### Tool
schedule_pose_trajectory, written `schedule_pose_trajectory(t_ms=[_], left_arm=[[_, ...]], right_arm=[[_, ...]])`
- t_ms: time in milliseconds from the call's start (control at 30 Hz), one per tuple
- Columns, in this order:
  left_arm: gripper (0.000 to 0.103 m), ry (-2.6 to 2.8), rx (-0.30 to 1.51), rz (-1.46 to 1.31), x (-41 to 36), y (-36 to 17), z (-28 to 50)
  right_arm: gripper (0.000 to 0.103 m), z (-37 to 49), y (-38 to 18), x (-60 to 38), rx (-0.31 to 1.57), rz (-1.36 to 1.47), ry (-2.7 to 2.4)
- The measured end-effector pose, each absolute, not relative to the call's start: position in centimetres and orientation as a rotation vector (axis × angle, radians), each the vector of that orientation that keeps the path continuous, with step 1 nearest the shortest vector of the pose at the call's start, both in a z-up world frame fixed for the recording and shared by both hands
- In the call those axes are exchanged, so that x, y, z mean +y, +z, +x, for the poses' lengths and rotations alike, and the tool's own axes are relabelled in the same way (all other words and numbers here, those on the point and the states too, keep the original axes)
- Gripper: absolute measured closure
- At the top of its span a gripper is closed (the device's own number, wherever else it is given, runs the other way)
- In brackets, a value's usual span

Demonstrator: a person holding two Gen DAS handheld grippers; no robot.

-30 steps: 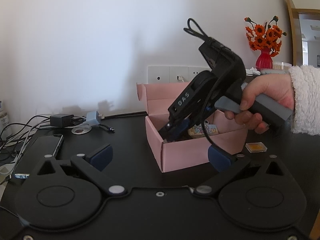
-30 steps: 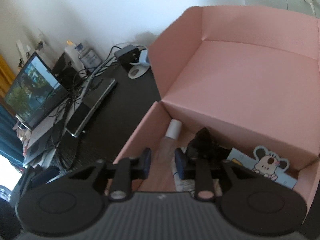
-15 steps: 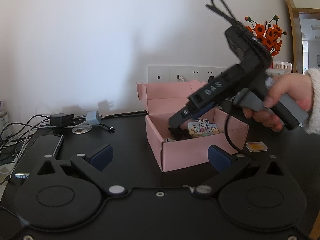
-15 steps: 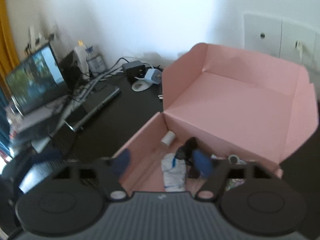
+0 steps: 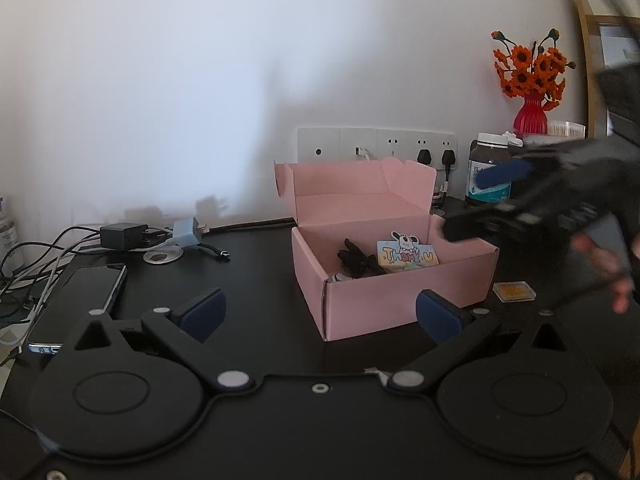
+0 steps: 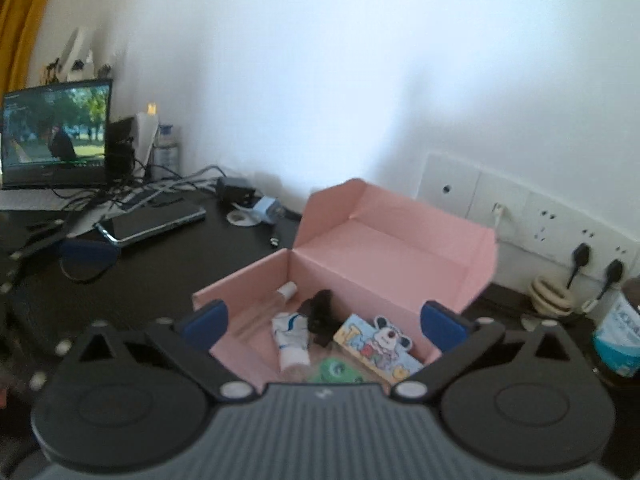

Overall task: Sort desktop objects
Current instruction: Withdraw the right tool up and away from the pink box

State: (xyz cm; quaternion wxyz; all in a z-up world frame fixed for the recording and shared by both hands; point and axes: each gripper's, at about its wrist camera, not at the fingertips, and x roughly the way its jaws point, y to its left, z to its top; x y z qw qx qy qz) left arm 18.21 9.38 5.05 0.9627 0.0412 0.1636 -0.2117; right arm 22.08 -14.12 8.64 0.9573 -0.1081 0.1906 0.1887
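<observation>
- Nearest in the right wrist view, the right gripper (image 6: 323,320) has its jaws opening, the blue pads spread to either side of the frame's lower middle with nothing between them; the box interior shows through the gap.
- Low in the left wrist view, the left gripper (image 5: 320,312) is released too, jaws wide and empty, hovering over the black table (image 5: 248,280).
- Just beyond, at mid-frame, the pink box (image 5: 400,300) sits open with its lid flap upright. Inside lie a white tube (image 6: 291,340), a clear bottle with a white cap (image 6: 276,300), a black claw clip (image 6: 320,316), a cartoon thank-you card (image 6: 380,344) and something green (image 6: 336,370) at the near edge.
- Right of the box, at the lower right of the left wrist view, a small orange-and-clear case (image 5: 514,291) rests on the table, probably the next thing to sort. It looks light, rigid and smooth, so slippery; pinch it across its short sides, low and square.
- Farther left, a phone (image 5: 86,296) lies flat by tangled chargers.
- Farthest right, a dark supplement jar (image 5: 490,172) stands near the wall sockets.
</observation>
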Motion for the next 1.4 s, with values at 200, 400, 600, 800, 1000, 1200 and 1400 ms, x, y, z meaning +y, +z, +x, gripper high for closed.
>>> schedule_pose_trajectory(t_ms=[200, 400, 600, 800, 1000, 1200, 1400], left_arm=[[0.000, -0.429, 0.339, 0.074, 9.5, 5.1, 18.3], [0.000, -0.426, 0.336, 0.080, 9.4, 5.1, 18.2], [0.000, -0.417, 0.328, 0.115, 8.9, 5.0, 17.9], [0.000, -0.394, 0.306, 0.185, 7.9, 5.0, 17.3], [0.000, -0.371, 0.324, 0.255, 6.9, 5.2, 16.7], [0.000, -0.331, 0.371, 0.228, 7.5, 5.8, 16.1], [0.000, -0.326, 0.462, 0.100, 9.2, 6.1, 16.8]], right_arm=[[0.001, 16.9, 6.4, -15.6, 0.285, -0.210, 0.364], [0.001, 16.0, 4.4, -18.2, 0.299, -0.116, 0.326], [0.001, 16.3, 3.3, -21.7, 0.332, 0.071, 0.300], [0.001, 15.8, 3.0, -23.2, 0.304, 0.160, 0.300], [0.001, 15.8, 2.6, -23.5, 0.307, 0.187, 0.350], [0.001, 15.7, 2.5, -23.9, 0.311, 0.221, 0.389], [0.001, 15.6, 2.3, -24.8, 0.301, 0.281, 0.414]])
